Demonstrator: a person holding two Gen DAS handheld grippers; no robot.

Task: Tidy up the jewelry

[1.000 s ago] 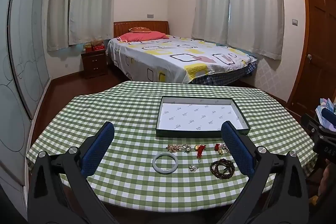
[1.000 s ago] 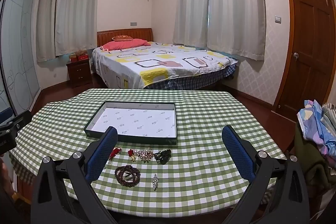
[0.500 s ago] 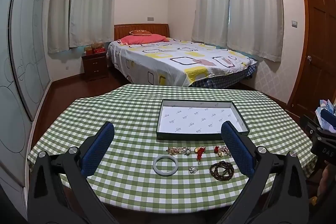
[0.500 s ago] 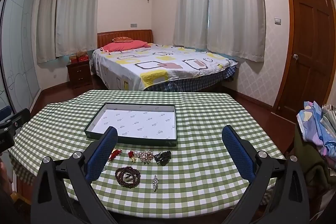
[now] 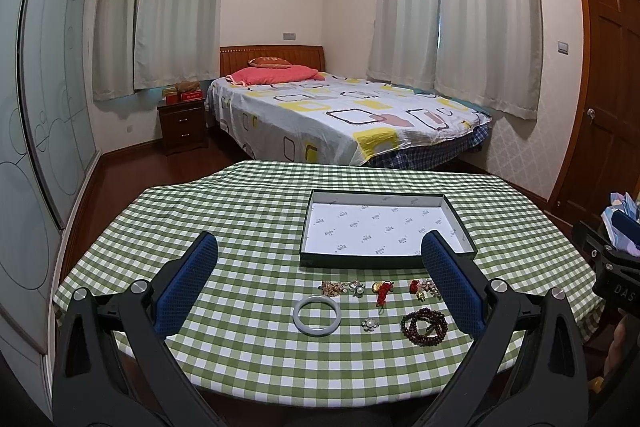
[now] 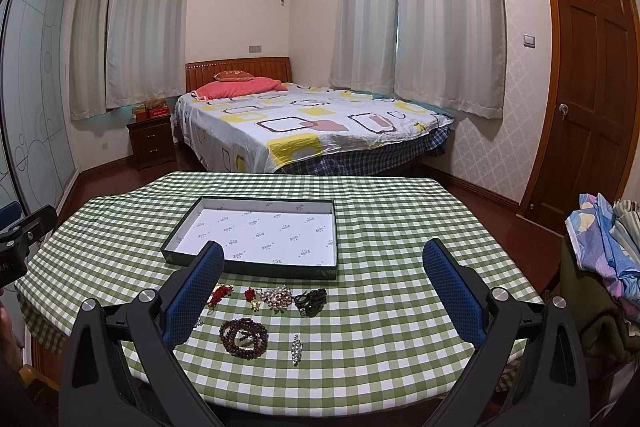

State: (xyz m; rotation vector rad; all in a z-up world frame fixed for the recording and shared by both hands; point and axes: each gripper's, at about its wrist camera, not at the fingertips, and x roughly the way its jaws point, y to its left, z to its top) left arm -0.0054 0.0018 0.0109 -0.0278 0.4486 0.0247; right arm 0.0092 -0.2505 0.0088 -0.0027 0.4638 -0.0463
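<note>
Jewelry (image 5: 380, 301) on checked tablecloth (image 5: 248, 219) before tray (image 5: 386, 259), left gripper (image 5: 318, 281) — right gripper (image 6: 322, 285) — both spread wide, empty

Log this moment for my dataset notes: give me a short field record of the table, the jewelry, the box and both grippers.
table: green checked cloth
box: open, shallow, white lining, nothing inside
jewelry: all on the cloth in front of the box
white bangle, lying flat
bead bracelet: dark brown, right of the bangle
red charm, in the row nearest the box
silver brooch, right of the beads
left gripper: open, above the table, holding nothing
right gripper: open, holding nothing
</note>
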